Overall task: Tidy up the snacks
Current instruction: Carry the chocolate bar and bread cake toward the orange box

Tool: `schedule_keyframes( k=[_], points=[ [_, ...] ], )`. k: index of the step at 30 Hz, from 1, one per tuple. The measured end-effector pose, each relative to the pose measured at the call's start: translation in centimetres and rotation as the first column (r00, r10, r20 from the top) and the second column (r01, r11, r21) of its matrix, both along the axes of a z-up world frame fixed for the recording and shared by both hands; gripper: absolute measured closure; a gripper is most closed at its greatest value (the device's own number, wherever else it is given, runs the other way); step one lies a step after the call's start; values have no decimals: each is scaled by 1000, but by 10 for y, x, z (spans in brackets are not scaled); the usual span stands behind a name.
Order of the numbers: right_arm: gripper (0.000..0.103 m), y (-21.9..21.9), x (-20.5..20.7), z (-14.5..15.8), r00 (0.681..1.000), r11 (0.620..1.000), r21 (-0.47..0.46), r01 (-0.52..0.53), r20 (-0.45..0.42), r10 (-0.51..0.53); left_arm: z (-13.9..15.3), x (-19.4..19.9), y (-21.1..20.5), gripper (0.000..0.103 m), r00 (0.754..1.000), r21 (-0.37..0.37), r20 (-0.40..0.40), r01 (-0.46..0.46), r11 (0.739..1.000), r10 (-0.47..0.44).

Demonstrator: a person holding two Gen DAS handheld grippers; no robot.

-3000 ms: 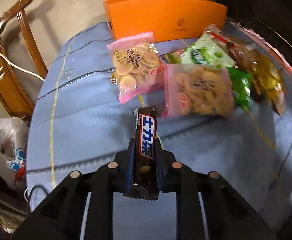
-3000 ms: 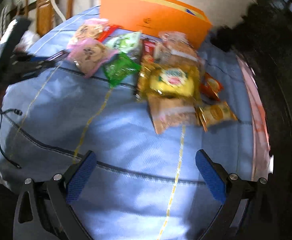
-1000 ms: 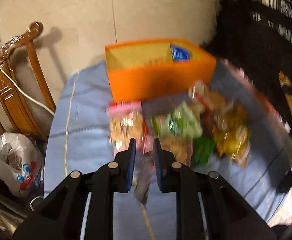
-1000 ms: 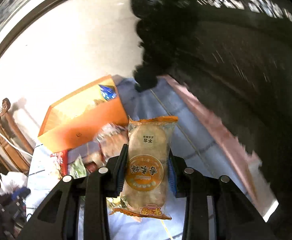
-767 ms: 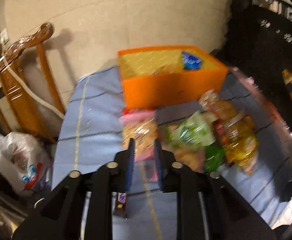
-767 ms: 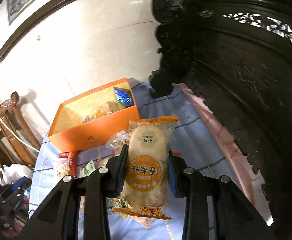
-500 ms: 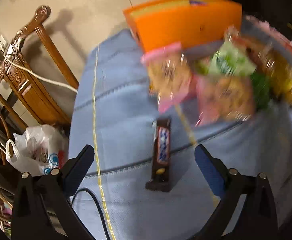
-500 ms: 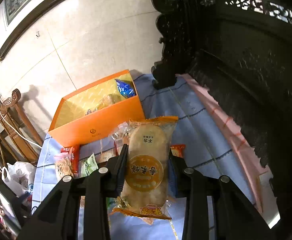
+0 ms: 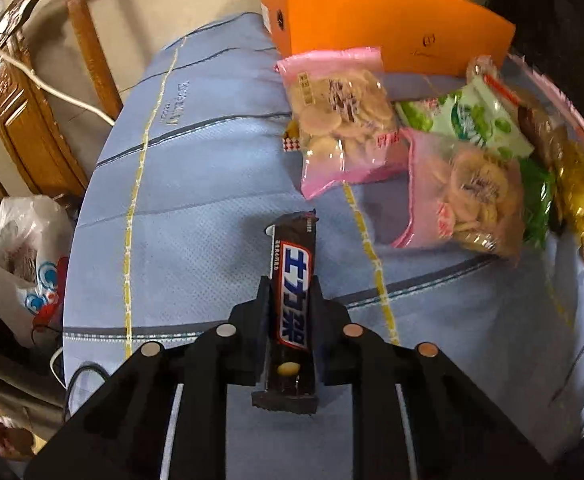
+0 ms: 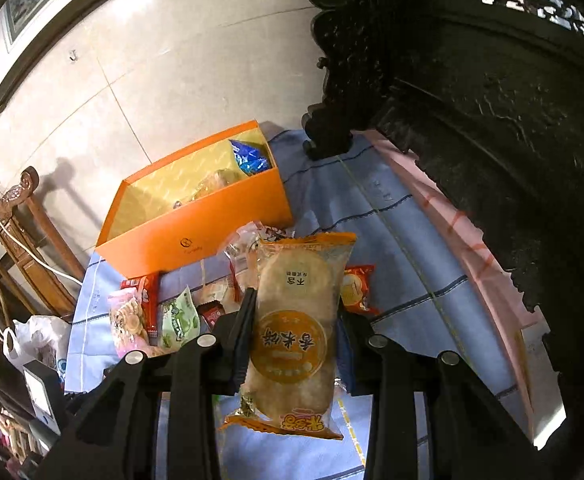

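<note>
The left gripper (image 9: pixel 292 292) is seen closed on a dark chocolate bar (image 9: pixel 293 300), its jaws having just been closing with the bar between them; the bar is gripped lengthwise and its far end points out over the blue tablecloth (image 9: pixel 196 184). Beyond it, two pink bags of biscuits (image 9: pixel 343 116) are seen lying beside a green packet (image 9: pixel 475 120) and a yellow packet (image 9: pixel 575 188), all near the orange box (image 9: pixel 371 28) at the far edge of the table. The right gripper (image 10: pixel 293 312) is held narrow on a rice cracker packet (image 10: pixel 295 332), which is carried well above the tablecloth, with the open orange box visible past it, a blue packet (image 10: pixel 248 156) being seen inside.
</note>
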State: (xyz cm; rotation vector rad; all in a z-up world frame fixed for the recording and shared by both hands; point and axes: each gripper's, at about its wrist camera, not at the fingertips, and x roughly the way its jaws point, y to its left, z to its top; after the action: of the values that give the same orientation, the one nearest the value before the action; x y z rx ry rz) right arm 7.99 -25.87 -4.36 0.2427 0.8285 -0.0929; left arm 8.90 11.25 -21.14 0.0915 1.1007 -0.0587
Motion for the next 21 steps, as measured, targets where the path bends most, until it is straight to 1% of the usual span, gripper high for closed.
schedule_keyframes(
  k=[2,4,7,11,12,14,17,19,21],
  points=[
    [68,2,-1,2,1000,1000,0,-14,9,14,8,1,2,86,1000,-16,22,-17,1000,18],
    [68,3,-1,4,1000,1000,11,-25,13,24,16,1,1,86,999,-5,34,-28,1000,28],
    [68,2,-2,4,1000,999,23,-27,16,27,35,3,0,86,998,-4,49,-27,1000,28],
    [68,1,-2,5,999,999,26,-26,23,25,62,0,-8,86,994,20,96,-57,998,55],
    [68,1,-2,5,999,999,25,-27,25,26,69,1,-10,86,992,5,104,-65,998,64],
    [68,1,0,6,999,999,21,-35,30,34,88,2,-14,86,989,-50,122,-72,996,78],
    [68,1,6,8,998,999,20,-46,36,46,112,8,-26,86,983,-50,165,-67,996,75],
    [68,3,14,12,997,998,19,-65,43,65,123,14,-33,86,982,-69,175,-58,996,69],
    [68,6,26,19,994,996,6,-88,60,88,137,24,-45,86,978,-71,198,-50,996,63]
  ],
)
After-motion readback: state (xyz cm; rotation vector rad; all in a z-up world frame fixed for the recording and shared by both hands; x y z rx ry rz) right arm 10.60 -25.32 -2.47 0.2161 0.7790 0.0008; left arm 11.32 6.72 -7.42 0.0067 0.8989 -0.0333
